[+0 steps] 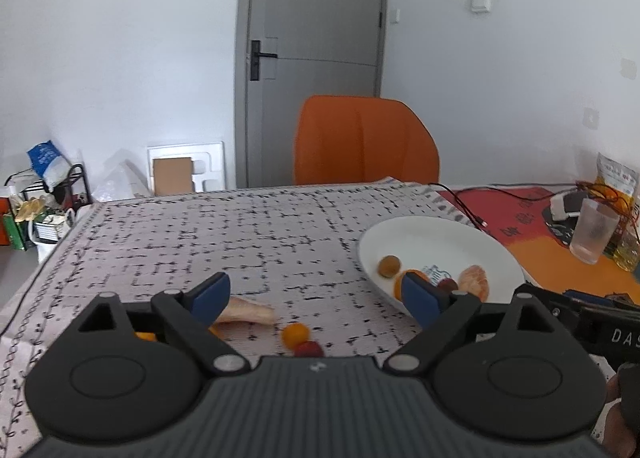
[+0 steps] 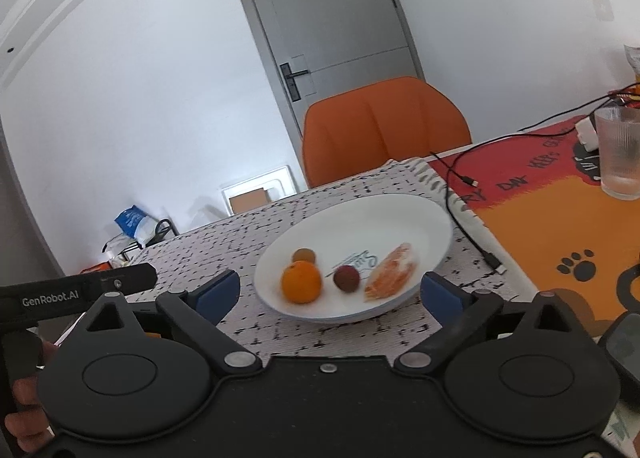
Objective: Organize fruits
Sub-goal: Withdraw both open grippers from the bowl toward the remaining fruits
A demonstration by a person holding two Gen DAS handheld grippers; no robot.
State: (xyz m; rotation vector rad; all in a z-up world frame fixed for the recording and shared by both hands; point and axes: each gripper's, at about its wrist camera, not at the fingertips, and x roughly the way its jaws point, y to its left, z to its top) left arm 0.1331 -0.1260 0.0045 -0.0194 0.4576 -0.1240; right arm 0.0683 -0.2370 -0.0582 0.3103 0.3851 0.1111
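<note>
Partly hidden red fruit point(image 1: 309, 349), orange point(image 2: 301, 282) blurred

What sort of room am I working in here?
Most likely a home dining area: a cloth-covered table with a white plate of fruit, an orange chair pulled up to it, and a grey interior door behind.

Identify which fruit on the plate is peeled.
The pale orange citrus piece at the white plate's right side; the orange, red fruit and brown fruit look whole.
</note>
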